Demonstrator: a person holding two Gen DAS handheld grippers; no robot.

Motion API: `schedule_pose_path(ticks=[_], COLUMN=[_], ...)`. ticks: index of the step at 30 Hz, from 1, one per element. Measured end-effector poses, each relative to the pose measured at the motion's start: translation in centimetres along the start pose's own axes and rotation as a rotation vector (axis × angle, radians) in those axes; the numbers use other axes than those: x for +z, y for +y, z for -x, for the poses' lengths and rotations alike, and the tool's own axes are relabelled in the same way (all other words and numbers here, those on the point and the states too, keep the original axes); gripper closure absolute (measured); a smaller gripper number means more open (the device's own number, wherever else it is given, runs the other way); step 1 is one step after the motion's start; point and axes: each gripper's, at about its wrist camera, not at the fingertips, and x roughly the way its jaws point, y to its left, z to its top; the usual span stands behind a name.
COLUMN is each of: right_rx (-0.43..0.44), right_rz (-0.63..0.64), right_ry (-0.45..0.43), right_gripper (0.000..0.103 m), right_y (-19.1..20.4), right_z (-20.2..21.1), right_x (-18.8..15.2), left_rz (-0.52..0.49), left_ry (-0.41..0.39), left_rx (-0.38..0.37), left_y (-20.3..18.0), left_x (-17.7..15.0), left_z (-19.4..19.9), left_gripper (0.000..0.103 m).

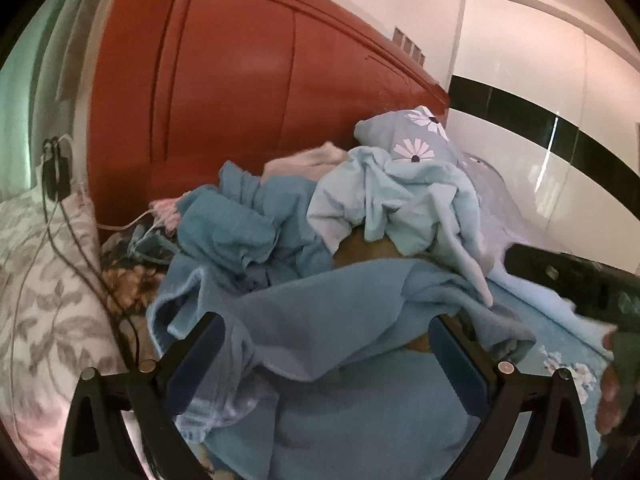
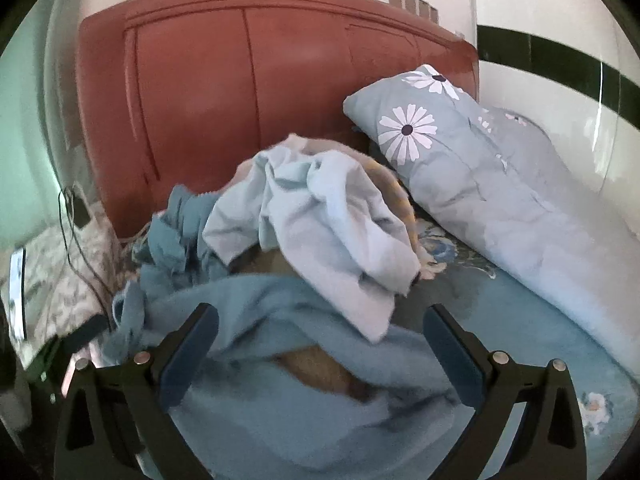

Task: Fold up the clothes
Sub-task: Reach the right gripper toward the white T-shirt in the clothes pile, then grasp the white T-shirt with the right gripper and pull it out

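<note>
Bed (image 2: pixel 540 344) with red headboard (image 2: pixel 248 92), clothes heaped.
Blue garment (image 1: pixel 320 320) lies between the spread left claw (image 1: pixel 326 336) and spread right claw (image 2: pixel 320 328).

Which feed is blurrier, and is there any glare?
Right wrist view: motion smear on the pale blue garment, and a glare streak on the glossy wall. Left wrist view: sharper, blue cloth readable, similar wall streak; both bend at the fisheye edges.
</note>
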Motion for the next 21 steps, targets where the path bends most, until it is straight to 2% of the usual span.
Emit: schedule_pose_path(ticks=[3, 10, 12, 14, 15, 17, 20, 21], right_rx=[-0.003, -0.003, -0.021, -0.037, -0.040, -0.044, -0.050, -0.045], right_rz=[-0.015, -0.044, -0.053, -0.069, -0.094, -0.146, -0.223, -0.250], right_ry=[-0.002, 0.066, 0.092, 0.120, 0.128, 0.144, 0.169, 0.152], right_gripper=[0.001, 0.002, 0.007, 0.033, 0.037, 0.062, 0.083, 0.084], right_y=[0.2, 1.0, 0.9, 0.7, 0.3, -0.6, -1.8, -2.6], right_z=[-1.4, -6.8, -8.5, -10.2, -10.4, -10.8, -11.4, -10.5], right_x=[1.5, 4.3, 4.9, 5.4, 5.5, 5.8, 6.1, 6.3], left_rz=[-0.001, 0.064, 0.094, 0.129, 0.148, 0.187, 0.227, 0.229], left_ry=[-0.007, 0.044, 0.053, 0.065, 0.067, 0.071, 0.078, 0.082], left_rx=[-0.021, -0.051, -0.050, -0.066, -0.081, -0.114, -0.155, -0.158], left_y=[0.0, 1.2, 1.9, 2.5, 2.8, 3.2, 3.7, 3.7], left_x=[-0.2, -1.3, -1.6, -1.8, -1.9, -2.0, -2.2, -2.3], left_z=[-0.1, -1.1, -1.1, -1.2, -1.1, -1.0, -0.9, -0.9], left_gripper=[0.000, 0.000, 0.000, 0.000, 0.000, 0.000, 0.000, 0.000])
